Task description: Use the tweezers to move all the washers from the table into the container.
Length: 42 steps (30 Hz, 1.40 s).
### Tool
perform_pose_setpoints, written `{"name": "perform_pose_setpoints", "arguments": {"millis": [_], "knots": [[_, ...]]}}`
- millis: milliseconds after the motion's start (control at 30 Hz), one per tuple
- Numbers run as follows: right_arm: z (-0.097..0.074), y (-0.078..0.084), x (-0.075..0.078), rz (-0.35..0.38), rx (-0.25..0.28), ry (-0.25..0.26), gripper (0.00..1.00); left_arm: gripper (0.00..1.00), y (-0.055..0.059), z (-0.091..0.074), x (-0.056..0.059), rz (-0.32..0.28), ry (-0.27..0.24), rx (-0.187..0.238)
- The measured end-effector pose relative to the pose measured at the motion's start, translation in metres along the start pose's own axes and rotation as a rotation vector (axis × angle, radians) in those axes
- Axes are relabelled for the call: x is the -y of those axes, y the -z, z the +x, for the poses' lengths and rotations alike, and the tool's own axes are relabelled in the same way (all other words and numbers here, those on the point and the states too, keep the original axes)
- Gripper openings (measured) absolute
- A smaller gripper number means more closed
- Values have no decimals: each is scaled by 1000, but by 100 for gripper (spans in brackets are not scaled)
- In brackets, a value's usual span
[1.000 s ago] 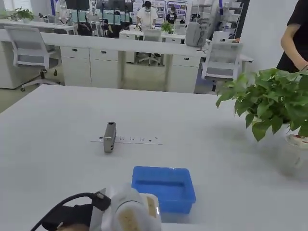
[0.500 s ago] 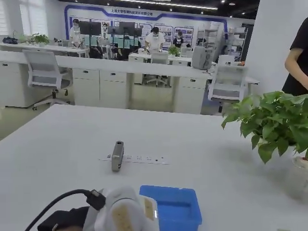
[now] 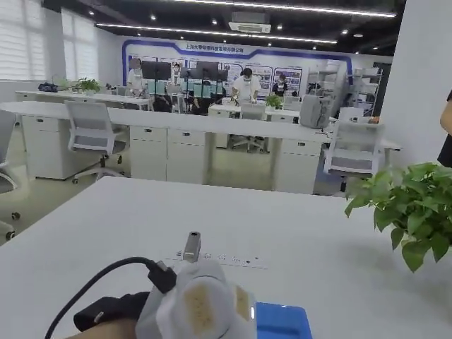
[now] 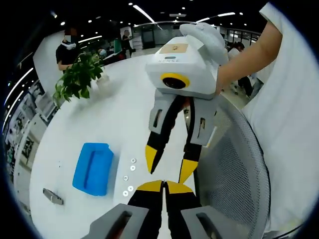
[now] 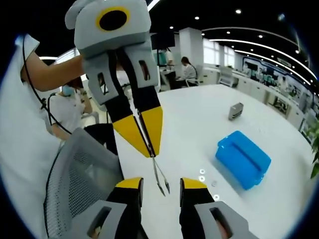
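My left gripper (image 5: 147, 149) hangs down from the top of the right gripper view, shut on thin metal tweezers (image 5: 159, 177) that stick out past its yellow tips. In its own view the left gripper (image 4: 163, 184) has its jaws pressed together. My right gripper (image 5: 162, 184) stands open, facing the left one tip to tip, and appears as the right gripper (image 4: 169, 164) with spread jaws. Small washers (image 4: 130, 174) lie on the white table beside the blue container (image 4: 92, 168). The washers (image 5: 202, 174) sit just in front of the container (image 5: 243, 158). A gripper (image 3: 198, 304) fills the bottom of the head view.
A grey block (image 3: 191, 246) lies on the table (image 3: 296, 233) beyond the container (image 3: 282, 321). A potted plant (image 3: 409, 212) stands at the right. A mesh chair back (image 4: 234, 169) is close to both grippers. Desks, chairs and people fill the office behind.
The head camera has tilted up, so the container and grey block slid toward the bottom of the picture. Nothing on the table has moved.
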State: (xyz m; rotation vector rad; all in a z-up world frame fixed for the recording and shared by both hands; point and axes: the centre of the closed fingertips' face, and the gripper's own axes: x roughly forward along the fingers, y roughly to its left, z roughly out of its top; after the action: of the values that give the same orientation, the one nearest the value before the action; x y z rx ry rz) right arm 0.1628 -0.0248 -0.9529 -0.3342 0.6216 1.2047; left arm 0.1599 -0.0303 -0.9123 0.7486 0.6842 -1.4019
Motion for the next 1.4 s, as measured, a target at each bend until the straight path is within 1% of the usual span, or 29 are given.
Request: {"name": "perform_pose_setpoints", "arguments": {"millis": [100,200,267,400,500,567,633,667,733,800,833,867,900,933,967,1000,1033,1067,1100,1133,1167,1200,1267,1300,1333,1400], "knots": [[1,-4,-3,-19,-1,-29,21,0,-7,-5,2,12,3,14],[2,-6,-6,-24,-3,-48,16,0,-13,-8,5,28,16,15],[2,-7,-9,-32,-5,-57,13,0,-16,-9,8,44,25,7],[3,-6,-11,-56,-18,-60,5,0,-21,-9,10,65,34,0],[3,-7,-12,-52,-10,-67,5,0,-21,-8,10,68,39,-7],[3,-8,-12,-60,-7,-59,4,0,-22,-9,8,63,37,-7],[3,-9,-10,-75,-8,-52,3,0,-23,-8,6,50,29,9],[3,-9,-10,-83,-9,-48,3,0,-24,-8,6,61,21,26],[3,-9,-8,-95,-14,-41,3,0,-25,-7,4,70,5,46],[4,-9,-5,-101,-18,-34,2,0,-26,-6,1,32,-30,84],[4,-9,-3,-94,-14,-36,2,0,-28,-5,-3,-17,-57,123],[5,-9,-2,-84,-9,-38,2,0,-29,-5,-4,-41,-72,152],[5,-10,1,-75,-5,-37,2,0,-29,-6,-8,-73,-105,194],[5,-10,2,-70,-4,-37,2,1,-28,-7,-10,-89,-133,215],[6,-11,3,-66,-2,-38,2,3,-26,-9,-14,-105,-169,239],[6,-11,4,-64,1,-39,2,6,-22,-11,-16,-156,-205,274],[8,-12,7,-57,5,-35,2,12,-18,-13,-17,-186,-223,288],[9,-13,9,-52,6,-32,2,14,-11,-15,-20,-230,-259,306],[11,-13,12,-49,6,-32,2,16,-6,-17,-22,-241,-287,311],[13,-13,14,-44,5,-30,2,18,1,-21,-25,-259,-333,320],[15,-14,18,-38,6,-27,2,20,6,-24,-26,-280,-357,326],[16,-14,20,-35,8,-26,2,23,13,-29,-27,-325,-384,339],[19,-14,27,-24,9,-17,2,27,22,-35,-27,-367,-419,346],[20,-14,30,-18,11,-12,2,26,29,-40,-27,-393,-449,351],[22,-14,34,-9,13,-4,2,27,33,-43,-26,-410,-471,355],[24,-16,41,3,20,12,2,31,43,-48,-22,-457,-498,358]]}}
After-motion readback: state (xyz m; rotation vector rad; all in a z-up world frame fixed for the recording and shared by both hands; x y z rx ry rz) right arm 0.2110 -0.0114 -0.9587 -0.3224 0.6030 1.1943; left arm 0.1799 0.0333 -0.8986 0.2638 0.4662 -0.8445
